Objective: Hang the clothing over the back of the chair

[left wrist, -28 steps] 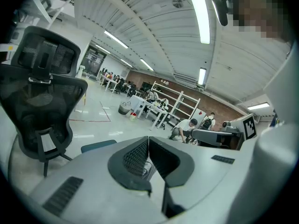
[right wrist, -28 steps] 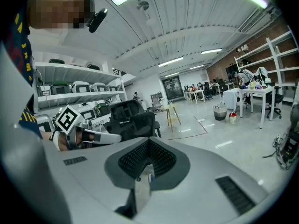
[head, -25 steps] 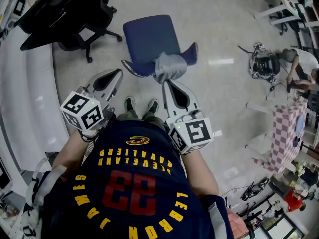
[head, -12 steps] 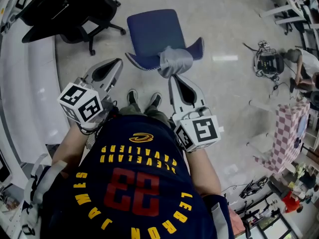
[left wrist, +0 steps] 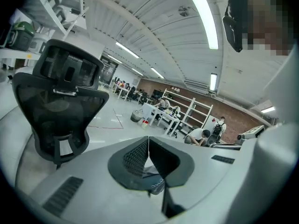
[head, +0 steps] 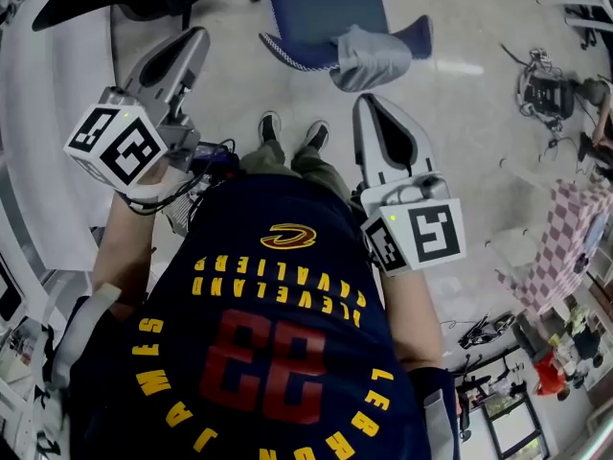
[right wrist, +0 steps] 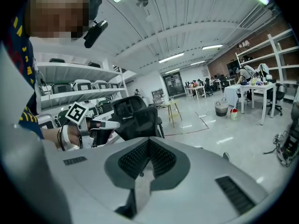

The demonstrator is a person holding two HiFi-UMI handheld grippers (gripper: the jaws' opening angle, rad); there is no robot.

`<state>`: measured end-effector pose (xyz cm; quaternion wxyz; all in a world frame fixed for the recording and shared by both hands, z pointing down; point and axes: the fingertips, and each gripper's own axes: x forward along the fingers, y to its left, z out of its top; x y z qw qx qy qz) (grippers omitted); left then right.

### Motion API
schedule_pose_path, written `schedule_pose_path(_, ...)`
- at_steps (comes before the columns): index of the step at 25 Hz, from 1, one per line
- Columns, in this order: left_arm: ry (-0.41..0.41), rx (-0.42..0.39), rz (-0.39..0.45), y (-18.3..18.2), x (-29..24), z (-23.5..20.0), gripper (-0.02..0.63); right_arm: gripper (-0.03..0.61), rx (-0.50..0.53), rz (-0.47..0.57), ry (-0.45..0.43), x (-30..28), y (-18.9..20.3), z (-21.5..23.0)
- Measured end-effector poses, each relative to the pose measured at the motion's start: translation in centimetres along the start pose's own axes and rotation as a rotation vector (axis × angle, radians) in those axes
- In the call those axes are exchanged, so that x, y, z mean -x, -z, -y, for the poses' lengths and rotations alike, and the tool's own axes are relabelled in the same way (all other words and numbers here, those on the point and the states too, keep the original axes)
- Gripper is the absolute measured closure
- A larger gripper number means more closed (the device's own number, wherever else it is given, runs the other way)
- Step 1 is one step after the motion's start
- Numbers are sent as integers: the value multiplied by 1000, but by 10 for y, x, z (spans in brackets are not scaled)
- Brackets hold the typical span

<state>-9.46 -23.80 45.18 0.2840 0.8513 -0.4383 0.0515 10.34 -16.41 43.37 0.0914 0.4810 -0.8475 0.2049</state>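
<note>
A blue chair (head: 321,3) stands on the floor in front of my feet in the head view. A grey garment (head: 369,57) lies draped over its curved back, bunched toward the right side. My right gripper (head: 369,103) points at the garment from just below it, apart from it, jaws shut and empty (right wrist: 148,143). My left gripper (head: 199,34) is out to the left of the chair, clear of it, its jaws also shut with nothing between them (left wrist: 148,139). The right gripper view catches the left gripper (right wrist: 96,124) off to its left.
A black office chair (left wrist: 60,101) stands to the left, beside a curved white table (head: 48,113). My shoes (head: 287,132) are just short of the blue chair. A checkered table (head: 565,247) and floor clutter sit at the right. People work at far tables.
The head view has tilted, so the chair sits higher in frame. My left gripper has swung left, away from the chair. The right gripper stays shut just below the garment.
</note>
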Motion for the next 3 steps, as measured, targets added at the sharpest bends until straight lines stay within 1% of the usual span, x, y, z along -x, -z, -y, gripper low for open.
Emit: schedule_pose_path(3, -10, 7, 2, -3, 4, 1, 609, 571, -7, -5, 0, 3, -1, -1)
